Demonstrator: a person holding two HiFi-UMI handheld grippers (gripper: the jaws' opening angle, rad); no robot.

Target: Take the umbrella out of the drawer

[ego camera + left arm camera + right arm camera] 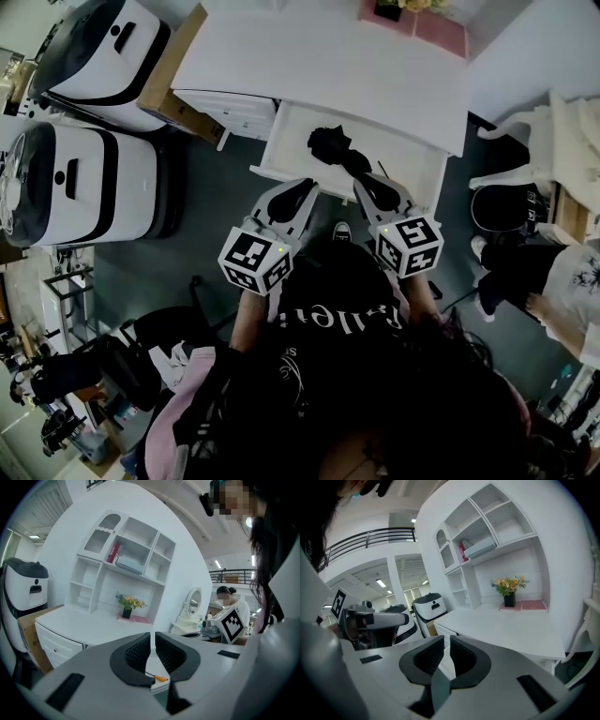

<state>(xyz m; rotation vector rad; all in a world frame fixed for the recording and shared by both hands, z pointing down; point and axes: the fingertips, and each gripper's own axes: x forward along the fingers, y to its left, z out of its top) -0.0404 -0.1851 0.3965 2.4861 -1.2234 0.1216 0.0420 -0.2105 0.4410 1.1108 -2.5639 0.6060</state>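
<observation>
A black folded umbrella [334,147] lies in the open white drawer [412,161] pulled out from under the white desk [319,56]. My left gripper [300,192] hangs at the drawer's front edge, just left of the umbrella, with its jaws together and nothing between them. My right gripper [371,186] sits beside it at the umbrella's near end, also shut and empty; I cannot tell whether it touches the umbrella. In the left gripper view the left gripper [153,644] points over the desk top. In the right gripper view the right gripper [446,651] does the same; neither view shows the umbrella.
Two white-and-black machines [94,56] [75,183] and a cardboard box [173,89] stand left of the desk. A white chair [562,141] and a seated person's legs [525,272] are on the right. A flower pot on a pink mat [127,613] and a shelf unit [126,559] sit at the back of the desk.
</observation>
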